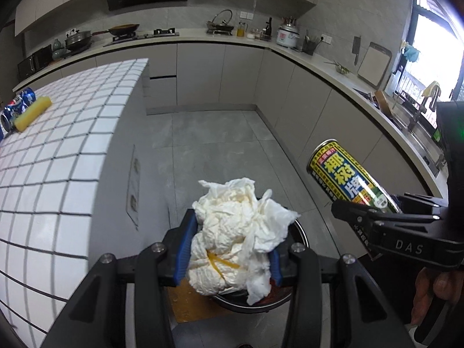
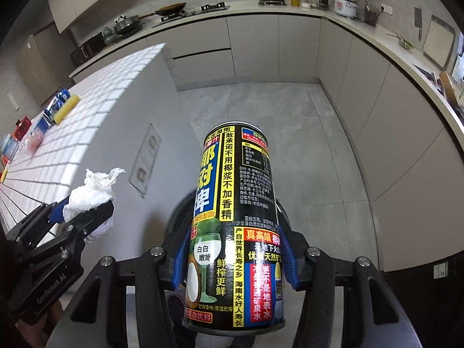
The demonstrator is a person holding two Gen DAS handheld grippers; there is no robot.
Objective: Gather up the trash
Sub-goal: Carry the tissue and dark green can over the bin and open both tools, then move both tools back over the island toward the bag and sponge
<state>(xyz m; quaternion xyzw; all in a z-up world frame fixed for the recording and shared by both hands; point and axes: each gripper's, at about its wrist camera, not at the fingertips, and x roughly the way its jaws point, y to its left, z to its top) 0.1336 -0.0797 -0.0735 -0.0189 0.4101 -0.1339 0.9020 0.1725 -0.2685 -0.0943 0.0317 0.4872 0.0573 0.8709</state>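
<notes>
My left gripper (image 1: 229, 249) is shut on a crumpled white tissue wad (image 1: 235, 237) with yellow streaks, held over a round black bin (image 1: 258, 304) on the floor. It also shows in the right wrist view (image 2: 87, 211), with the tissue wad (image 2: 90, 197). My right gripper (image 2: 235, 258) is shut on a tall black and yellow drink can (image 2: 235, 232), held above the bin's dark rim (image 2: 179, 211). The can (image 1: 345, 177) and the right gripper (image 1: 377, 217) show at the right of the left wrist view.
A white tiled island (image 1: 58, 150) stands to the left with a blue can (image 1: 17, 107), a yellow roll (image 1: 33, 113) and more wrappers (image 2: 26, 136) on it. Grey cabinets and a cluttered counter (image 1: 261, 40) wrap around the back and right. The floor (image 1: 217, 145) is grey tile.
</notes>
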